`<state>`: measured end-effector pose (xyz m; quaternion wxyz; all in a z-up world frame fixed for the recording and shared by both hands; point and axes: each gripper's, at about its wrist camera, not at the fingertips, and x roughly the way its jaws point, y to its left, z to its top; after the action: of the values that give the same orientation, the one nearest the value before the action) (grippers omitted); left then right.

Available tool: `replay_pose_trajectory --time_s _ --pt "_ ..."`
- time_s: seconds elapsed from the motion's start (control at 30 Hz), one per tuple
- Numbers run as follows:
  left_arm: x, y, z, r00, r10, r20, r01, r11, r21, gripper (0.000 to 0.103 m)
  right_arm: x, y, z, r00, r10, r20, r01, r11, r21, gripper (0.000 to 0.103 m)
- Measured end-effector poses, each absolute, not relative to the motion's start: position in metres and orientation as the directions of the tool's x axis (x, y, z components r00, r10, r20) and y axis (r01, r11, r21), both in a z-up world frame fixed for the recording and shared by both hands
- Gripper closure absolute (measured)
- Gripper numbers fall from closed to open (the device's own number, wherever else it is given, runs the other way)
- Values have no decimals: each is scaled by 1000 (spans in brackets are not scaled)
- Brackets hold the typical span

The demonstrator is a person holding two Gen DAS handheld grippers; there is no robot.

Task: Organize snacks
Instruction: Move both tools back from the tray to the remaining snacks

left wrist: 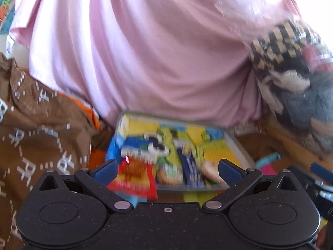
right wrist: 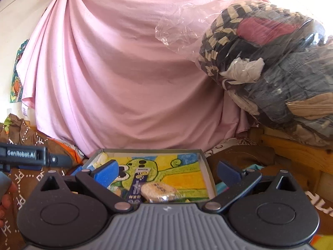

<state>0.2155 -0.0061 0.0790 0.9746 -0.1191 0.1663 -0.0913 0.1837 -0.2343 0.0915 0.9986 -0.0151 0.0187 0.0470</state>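
Left gripper (left wrist: 166, 169) held wide over red packet (left wrist: 133, 179), right gripper (right wrist: 167, 171) spread wide above box (right wrist: 206, 166), blue bar (right wrist: 137, 187) and biscuits (right wrist: 159, 189) laid inside

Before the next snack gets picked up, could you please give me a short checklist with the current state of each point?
1. Left gripper open and holding nothing: ok.
2. Right gripper open and holding nothing: ok.
3. Tray in view of both wrist cameras, in front of both grippers: ok.
4. Dark blue bar and round wrapped biscuit lying inside the tray: ok.
5. Red packet fully inside the tray: not ok; it overhangs the tray's near left corner.
6. Left view sharp enough to aim a grasp: not ok, it is motion-blurred.
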Motion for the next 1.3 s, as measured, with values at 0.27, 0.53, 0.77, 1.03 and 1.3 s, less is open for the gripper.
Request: replay_pose_trajectory --time_s 0.27,0.53,0.77,1.03,1.3 --pt "188 -8 49 880 -250 -404 157 956 -250 1 144 -239 63 995 52 -89 -56 998 -39 0" --pt "162 -15 26 826 -274 -492 195 959 -207 1 128 -236 44 981 57 -185 -73 994 -79 0" --pt "144 -25 3 768 -299 -566 253 954 -161 1 121 -230 34 962 59 -268 -92 989 -112 0" --pt "134 -39 -21 700 -329 -634 320 938 -133 1 115 -226 14 930 44 -364 -108 982 -157 0" --pt "132 -50 -35 663 -319 -678 338 935 -109 1 108 -223 -4 899 28 -437 -117 977 -179 0"
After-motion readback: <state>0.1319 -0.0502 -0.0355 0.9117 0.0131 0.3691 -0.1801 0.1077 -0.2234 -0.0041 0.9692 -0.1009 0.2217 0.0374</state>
